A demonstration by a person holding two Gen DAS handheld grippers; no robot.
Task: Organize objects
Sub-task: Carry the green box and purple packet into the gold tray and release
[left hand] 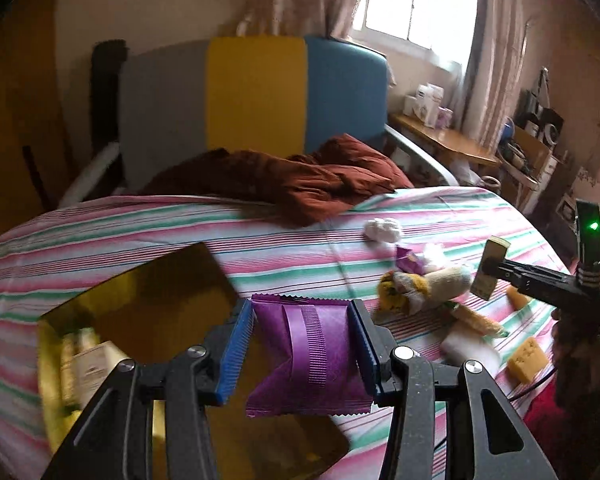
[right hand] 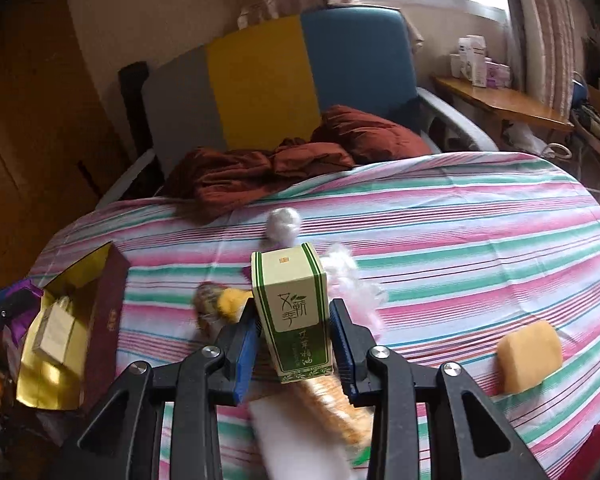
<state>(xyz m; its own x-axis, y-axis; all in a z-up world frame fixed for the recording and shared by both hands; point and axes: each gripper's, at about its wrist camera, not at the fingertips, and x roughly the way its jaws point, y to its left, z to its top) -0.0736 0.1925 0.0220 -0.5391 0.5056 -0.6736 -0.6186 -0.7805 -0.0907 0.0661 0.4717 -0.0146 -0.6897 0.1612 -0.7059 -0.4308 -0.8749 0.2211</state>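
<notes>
A shiny purple crinkly packet (left hand: pixel 312 356) is hanging over the open gold-lined box (left hand: pixel 140 312). A tall green and cream carton (right hand: pixel 294 312) is standing upright in the air. A yellow sponge block (right hand: pixel 530 356) is lying on the stripy sheet.

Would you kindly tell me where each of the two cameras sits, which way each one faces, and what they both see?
Left wrist: sits behind the left claw, facing across the striped bed toward the headboard; the claw grips a purple packet above the gold-lined box; the right claw shows at far right.
Right wrist: sits behind the right claw, facing the same way; it grips a green-and-cream carton.
Shared: gold-lined box, red-brown blanket, white cotton ball, window.
</notes>
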